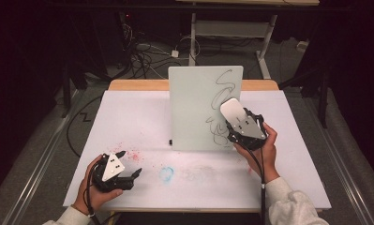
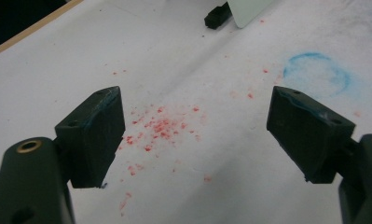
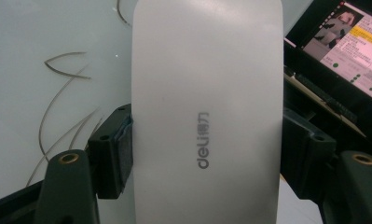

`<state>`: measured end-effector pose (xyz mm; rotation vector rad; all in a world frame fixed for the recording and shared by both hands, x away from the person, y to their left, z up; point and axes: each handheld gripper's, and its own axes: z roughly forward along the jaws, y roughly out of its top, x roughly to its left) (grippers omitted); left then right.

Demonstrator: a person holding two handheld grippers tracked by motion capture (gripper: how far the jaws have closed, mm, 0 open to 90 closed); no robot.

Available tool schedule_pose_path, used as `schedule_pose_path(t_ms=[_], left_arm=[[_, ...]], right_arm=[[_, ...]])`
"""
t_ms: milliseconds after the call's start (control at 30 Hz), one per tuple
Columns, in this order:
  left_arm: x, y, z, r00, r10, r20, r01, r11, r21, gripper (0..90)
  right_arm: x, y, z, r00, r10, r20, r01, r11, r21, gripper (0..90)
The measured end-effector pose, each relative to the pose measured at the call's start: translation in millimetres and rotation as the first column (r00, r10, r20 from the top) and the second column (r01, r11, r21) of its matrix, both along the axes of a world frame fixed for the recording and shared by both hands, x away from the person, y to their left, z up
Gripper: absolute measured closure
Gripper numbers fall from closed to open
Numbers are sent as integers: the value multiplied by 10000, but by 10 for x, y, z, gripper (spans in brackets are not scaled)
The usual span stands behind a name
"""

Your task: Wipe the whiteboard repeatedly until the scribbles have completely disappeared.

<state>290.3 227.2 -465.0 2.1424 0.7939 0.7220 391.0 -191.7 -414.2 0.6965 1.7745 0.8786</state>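
1. Right tool (image 1: 238, 123) clamps the whiteboard eraser (image 3: 207, 107) across its sides, flat against the upright whiteboard (image 1: 194, 108), positioned to wipe the scribbles (image 1: 220, 93).
2. Left tool (image 1: 128, 163), jaws apart and empty, rests clear on the surface (image 1: 128, 117) near red crumbs (image 2: 162, 126).

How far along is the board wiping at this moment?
Done: the right tool is shut on the white deli eraser and has it against the upright whiteboard. In hand: wiping, apparently just starting. Left: the dark scribbles show above and beside the eraser. The left tool rests open over red specks on the table.
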Motion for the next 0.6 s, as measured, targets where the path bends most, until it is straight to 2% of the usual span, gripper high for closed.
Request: schedule_pose_path(t_ms=[200,400,600], left_arm=[[2,-4,-2,10000,-15,-19,15,10000,1,187],[6,-11,-1,10000,-49,-14,49,10000,27,187],[8,-18,1,10000,-77,-19,77,10000,28,187]], right_arm=[[-27,53,-72,10000,70,-24,-71,9998,-179,305],[-83,192,-217,9993,360,-97,-367,9967,-723,305],[-131,327,-335,9977,643,-222,-669,9873,-1439,304]])
